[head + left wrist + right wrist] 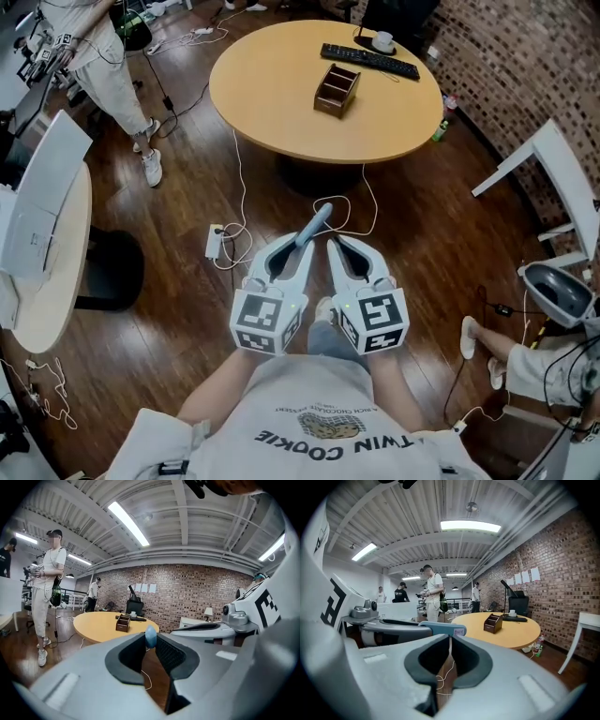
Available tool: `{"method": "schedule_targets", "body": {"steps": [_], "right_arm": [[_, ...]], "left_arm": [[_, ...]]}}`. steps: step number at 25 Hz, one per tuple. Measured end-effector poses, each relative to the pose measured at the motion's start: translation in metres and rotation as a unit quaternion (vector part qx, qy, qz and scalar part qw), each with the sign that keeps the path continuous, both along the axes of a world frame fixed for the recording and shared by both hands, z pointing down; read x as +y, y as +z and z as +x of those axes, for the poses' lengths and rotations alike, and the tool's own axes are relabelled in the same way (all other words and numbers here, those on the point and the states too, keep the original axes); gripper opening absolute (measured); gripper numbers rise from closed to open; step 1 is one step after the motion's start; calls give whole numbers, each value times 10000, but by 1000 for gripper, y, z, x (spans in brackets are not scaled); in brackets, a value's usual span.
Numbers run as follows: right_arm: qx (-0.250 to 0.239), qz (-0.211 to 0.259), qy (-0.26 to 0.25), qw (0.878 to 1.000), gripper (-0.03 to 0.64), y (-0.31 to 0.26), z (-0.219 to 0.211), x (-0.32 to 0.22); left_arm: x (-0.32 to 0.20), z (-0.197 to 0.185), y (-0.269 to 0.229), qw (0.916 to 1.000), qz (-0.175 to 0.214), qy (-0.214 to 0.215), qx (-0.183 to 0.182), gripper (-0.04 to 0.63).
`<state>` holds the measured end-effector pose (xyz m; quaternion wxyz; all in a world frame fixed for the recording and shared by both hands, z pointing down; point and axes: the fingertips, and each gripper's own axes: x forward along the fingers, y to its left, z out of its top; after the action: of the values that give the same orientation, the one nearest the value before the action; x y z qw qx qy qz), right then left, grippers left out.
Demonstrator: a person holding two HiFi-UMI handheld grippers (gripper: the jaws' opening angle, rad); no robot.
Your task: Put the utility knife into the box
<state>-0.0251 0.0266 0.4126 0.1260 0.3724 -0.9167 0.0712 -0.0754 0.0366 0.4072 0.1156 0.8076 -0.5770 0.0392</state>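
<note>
The left gripper [302,242] is clamped on one end of the utility knife [316,223], the rest jutting ahead of its jaws. The right gripper [336,246] alongside is pinched together, empty. With the box [337,91] well ahead on the table [234,103], I'd worry that thin hold lets the knife swivel or drop.

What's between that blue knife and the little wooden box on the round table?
In the head view: wood floor with a white cable, then bare tabletop up to the box.
</note>
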Motion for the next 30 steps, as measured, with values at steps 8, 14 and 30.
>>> {"method": "schedule_targets", "body": {"steps": [8, 14, 30], "right_arm": [[-123, -24, -164, 9998, 15, -3, 18, -74], [-126, -44, -254, 9996, 15, -2, 32, -119], [-39, -49, -357, 9993, 15, 5, 37, -199]], "left_arm": [[-74, 17, -6, 9997, -9, -177, -167, 69], [-119, 30, -6, 9994, 7, -259, -221, 69], [-203, 31, -2, 9989, 13, -361, -282, 69]]}}
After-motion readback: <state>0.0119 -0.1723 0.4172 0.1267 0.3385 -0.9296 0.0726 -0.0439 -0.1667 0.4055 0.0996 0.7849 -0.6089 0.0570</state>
